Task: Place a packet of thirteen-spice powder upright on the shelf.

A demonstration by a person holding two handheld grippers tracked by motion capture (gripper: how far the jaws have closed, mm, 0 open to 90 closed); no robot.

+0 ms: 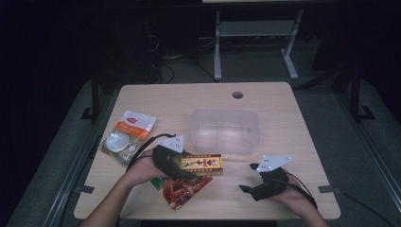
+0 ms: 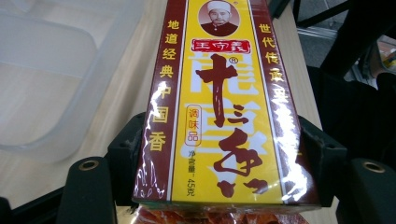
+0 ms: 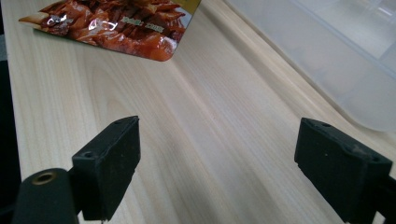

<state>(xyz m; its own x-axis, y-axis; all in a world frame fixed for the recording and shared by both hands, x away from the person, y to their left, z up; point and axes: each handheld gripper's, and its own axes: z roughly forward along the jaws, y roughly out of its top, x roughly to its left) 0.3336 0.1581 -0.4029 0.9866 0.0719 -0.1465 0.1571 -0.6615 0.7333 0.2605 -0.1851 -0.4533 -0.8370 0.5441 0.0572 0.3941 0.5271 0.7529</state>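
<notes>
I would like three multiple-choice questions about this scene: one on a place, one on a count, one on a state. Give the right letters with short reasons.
1. Where does the clear tub stand?
A. beyond the yellow box
B. on the floor
C. on the white pouch

2. How many food packs are there, the box included?
A. one
B. three
C. five

3. How is the right gripper?
A. shut on the tub
B. shut on a pouch
C. open

Key: 1 A, the tub is farther up the table; 2 B, box, white pouch, red pouch; 3 C, its jaws stand wide apart over bare wood.

Left claw (image 1: 189, 165) is clamped on a box (image 1: 202, 164), forearm angling in from below. Right claw (image 1: 249, 177) gapes wide and empty, low over the tabletop (image 1: 283, 127).
</notes>
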